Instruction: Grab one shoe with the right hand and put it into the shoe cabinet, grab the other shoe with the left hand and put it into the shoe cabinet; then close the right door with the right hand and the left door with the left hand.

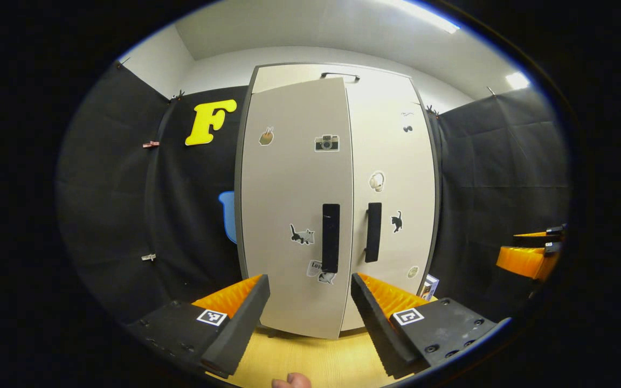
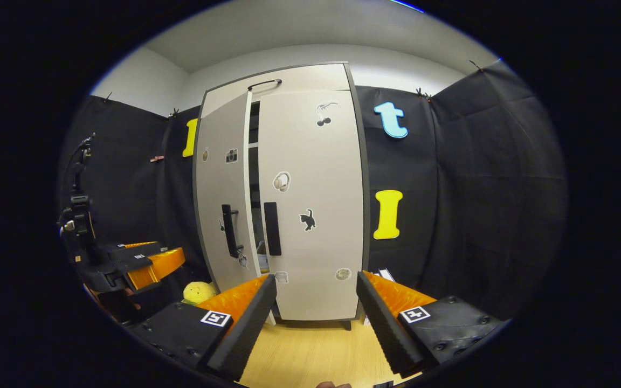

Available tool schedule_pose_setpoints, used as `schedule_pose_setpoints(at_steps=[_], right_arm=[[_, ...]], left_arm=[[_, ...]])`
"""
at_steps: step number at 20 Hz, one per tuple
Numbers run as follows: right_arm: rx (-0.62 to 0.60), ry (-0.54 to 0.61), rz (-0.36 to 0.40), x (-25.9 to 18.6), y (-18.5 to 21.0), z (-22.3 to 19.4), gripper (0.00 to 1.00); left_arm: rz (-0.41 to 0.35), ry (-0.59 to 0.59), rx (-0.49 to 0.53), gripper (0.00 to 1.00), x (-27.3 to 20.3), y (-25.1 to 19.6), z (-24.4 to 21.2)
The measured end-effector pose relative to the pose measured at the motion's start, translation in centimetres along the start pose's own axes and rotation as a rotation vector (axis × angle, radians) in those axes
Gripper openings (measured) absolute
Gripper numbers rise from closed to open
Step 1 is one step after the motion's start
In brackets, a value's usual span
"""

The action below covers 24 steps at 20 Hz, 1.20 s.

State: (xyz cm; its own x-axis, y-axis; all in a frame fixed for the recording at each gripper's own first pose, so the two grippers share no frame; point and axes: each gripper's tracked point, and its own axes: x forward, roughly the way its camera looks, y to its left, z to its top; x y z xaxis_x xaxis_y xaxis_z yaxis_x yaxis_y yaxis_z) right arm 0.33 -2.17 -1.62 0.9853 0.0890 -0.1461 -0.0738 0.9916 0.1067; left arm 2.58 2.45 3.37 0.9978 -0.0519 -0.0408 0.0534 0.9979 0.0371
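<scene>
The shoe cabinet (image 2: 289, 188) stands upright on the wood-grain floor (image 2: 310, 350) against the black cloth wall; its right door (image 2: 313, 205) sits flush with the frame, while its left door (image 1: 294, 210) stands slightly ajar, leaving a dark gap in which part of one shoe (image 2: 261, 249) shows low inside the cabinet. The left gripper (image 1: 310, 299) faces the left door's handle (image 1: 330, 237) with fingers spread apart and empty. The right gripper (image 2: 316, 302) faces the right door, likewise spread and empty.
</scene>
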Motion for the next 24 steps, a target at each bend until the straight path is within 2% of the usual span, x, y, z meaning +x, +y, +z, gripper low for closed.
schedule_pose_setpoints(at_steps=[11,22,23,24], right_arm=[[-0.054,-0.05,-0.011,-2.8,2.6,0.5,0.98],[-0.08,-0.076,-0.012,-3.6,3.4,0.8,0.96],[-0.079,-0.077,-0.013,-3.7,3.3,0.9,0.99],[-0.077,-0.079,-0.013,-3.8,3.3,0.9,0.96]], left_arm=[[-0.036,-0.032,0.006,0.95,-5.9,-1.4,0.6],[-0.018,-0.042,0.031,0.95,-7.2,0.0,0.6],[-0.018,-0.042,0.029,0.95,-7.3,0.0,0.5],[-0.017,-0.045,0.027,0.95,-7.4,0.0,0.7]])
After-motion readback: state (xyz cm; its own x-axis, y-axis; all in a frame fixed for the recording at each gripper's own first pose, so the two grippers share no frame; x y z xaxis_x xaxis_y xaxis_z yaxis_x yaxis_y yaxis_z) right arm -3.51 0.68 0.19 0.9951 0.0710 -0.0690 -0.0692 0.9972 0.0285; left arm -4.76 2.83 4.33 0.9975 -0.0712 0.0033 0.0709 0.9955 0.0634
